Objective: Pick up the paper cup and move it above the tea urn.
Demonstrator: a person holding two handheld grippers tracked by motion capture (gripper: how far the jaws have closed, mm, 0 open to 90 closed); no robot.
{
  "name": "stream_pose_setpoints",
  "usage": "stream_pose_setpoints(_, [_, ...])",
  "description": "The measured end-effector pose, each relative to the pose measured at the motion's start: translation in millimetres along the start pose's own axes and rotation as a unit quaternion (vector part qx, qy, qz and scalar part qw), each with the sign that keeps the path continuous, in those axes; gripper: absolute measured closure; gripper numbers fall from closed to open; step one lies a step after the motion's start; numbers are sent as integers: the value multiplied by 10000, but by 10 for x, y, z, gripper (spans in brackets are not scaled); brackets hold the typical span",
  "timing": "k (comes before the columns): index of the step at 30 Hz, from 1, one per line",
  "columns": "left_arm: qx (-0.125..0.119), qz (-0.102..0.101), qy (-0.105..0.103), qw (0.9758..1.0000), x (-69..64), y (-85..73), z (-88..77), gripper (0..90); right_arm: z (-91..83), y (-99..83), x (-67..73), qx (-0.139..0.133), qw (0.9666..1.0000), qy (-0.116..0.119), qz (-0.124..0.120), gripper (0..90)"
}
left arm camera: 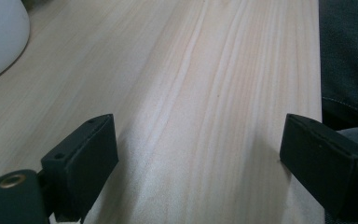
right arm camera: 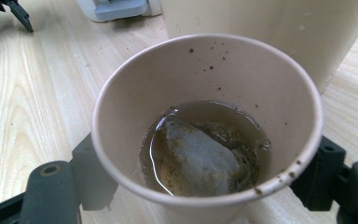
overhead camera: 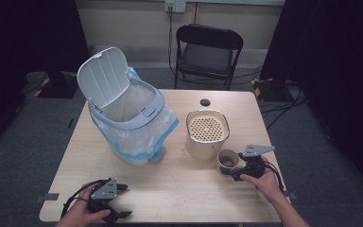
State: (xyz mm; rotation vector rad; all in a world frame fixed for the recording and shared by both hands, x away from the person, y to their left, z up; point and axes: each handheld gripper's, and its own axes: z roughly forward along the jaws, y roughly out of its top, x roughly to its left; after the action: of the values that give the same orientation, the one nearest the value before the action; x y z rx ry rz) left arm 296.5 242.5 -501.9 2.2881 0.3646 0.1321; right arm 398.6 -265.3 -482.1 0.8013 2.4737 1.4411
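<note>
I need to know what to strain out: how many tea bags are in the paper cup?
1: a single tea bag lies soaked in the liquid at the bottom of the paper cup; the murky liquid might hide something beneath.

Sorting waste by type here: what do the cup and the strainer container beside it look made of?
The cup looks like matte beige paper: thin rolled rim, stained inside, holding tea and a teabag. The container looks like smooth cream plastic, with a moulded perforated insert, though it may be ceramic.
</note>
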Motion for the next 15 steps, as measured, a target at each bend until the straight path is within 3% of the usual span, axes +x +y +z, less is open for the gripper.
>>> stream_pose_setpoints(15, [15,5,0,10000,1,1,-2,106,-27,15,22,79,9997,-83,-200,261])
